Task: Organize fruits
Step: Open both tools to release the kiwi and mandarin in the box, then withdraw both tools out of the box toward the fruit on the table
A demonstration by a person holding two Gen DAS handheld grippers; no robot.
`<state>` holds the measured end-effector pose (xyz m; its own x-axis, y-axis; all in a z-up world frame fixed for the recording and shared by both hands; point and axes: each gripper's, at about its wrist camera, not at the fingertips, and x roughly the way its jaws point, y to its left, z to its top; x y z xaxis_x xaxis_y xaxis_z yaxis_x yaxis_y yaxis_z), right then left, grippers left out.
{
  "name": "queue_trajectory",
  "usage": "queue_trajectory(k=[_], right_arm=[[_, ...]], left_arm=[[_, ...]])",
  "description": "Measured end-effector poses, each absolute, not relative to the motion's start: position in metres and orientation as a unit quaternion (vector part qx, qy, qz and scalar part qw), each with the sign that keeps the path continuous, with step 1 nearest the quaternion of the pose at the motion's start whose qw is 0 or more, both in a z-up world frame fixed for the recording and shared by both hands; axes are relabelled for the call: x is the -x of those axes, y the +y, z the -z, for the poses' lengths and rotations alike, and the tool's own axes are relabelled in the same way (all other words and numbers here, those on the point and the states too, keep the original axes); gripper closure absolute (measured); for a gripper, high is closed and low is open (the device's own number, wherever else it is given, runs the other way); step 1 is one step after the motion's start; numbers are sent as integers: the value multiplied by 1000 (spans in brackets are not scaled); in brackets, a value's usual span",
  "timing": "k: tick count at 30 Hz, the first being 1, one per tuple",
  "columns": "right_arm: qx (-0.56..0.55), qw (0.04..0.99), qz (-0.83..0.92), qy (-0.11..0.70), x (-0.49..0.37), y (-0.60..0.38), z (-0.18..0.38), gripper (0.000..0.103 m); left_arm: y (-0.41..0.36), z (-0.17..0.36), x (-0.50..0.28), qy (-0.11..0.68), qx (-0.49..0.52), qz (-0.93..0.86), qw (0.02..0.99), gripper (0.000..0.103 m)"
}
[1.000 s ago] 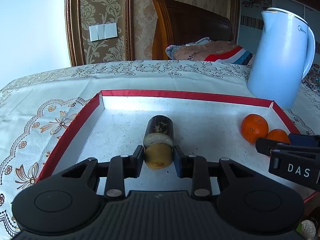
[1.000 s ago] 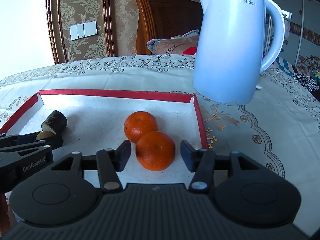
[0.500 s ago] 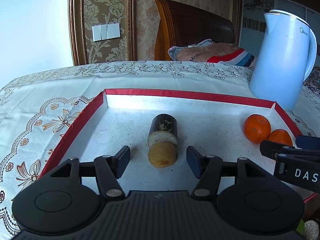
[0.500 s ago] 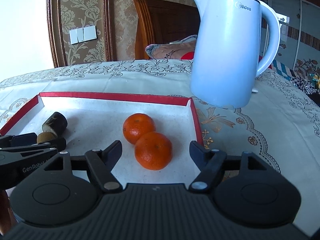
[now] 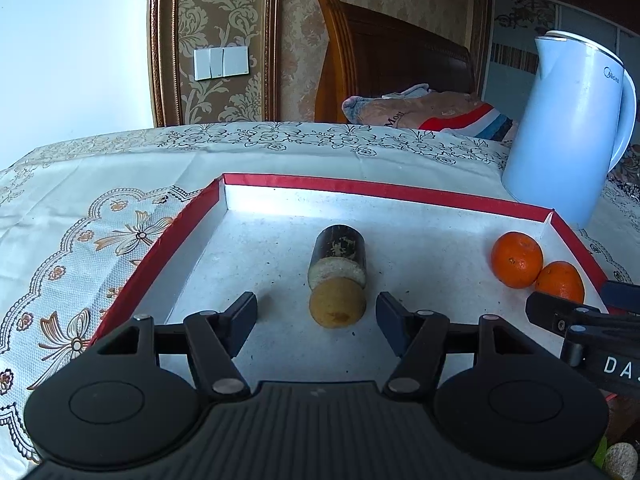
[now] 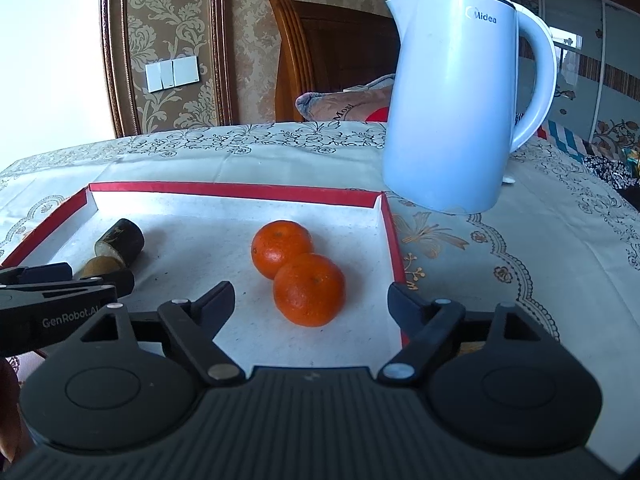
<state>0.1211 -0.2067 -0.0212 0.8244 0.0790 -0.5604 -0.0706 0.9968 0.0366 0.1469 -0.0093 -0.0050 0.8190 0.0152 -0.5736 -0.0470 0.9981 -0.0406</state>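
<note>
A shallow red-rimmed tray (image 5: 304, 181) with a white, speckled floor sits on a worktop (image 5: 100, 200) spread with a cream cloth patterned in flowers, and it holds all the fruit in view. Toward its left side lies a small yellow-brown fruit (image 5: 338, 307), touching the cut end of a dark, stubby cylinder of sugarcane-like stalk (image 5: 339, 250) that lies on its side behind it. Toward the right wall of the tray rest two mandarins, the far mandarin (image 6: 281, 248) and the near mandarin (image 6: 309, 289), pressed against each other.

The left tool (image 5: 316, 314) is stopped over the tray with its jaws parted and clear of the yellow-brown fruit, which lies on the tray floor between them, gripped by neither; they have just been opening. The right tool (image 6: 311, 304) stands wider apart, its fingertips (image 6: 216, 300) flanking the near mandarin without touching it, the right one out over the tray's red edge; its jaws too have just been opening, and it holds nothing.

Just outside the tray's far right corner stands a pale blue Midea kettle (image 6: 452, 100), upright on the cloth. Behind the worktop are a wooden headboard (image 5: 384, 52) and bedding.
</note>
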Motion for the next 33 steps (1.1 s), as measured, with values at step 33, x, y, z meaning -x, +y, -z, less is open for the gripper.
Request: queue_trajectory(k=[33], right_arm=[[-15,956,-69,286,-85,-209,21,9]], left_arm=[[-5,-2,-97,269,10,-23,963,33]])
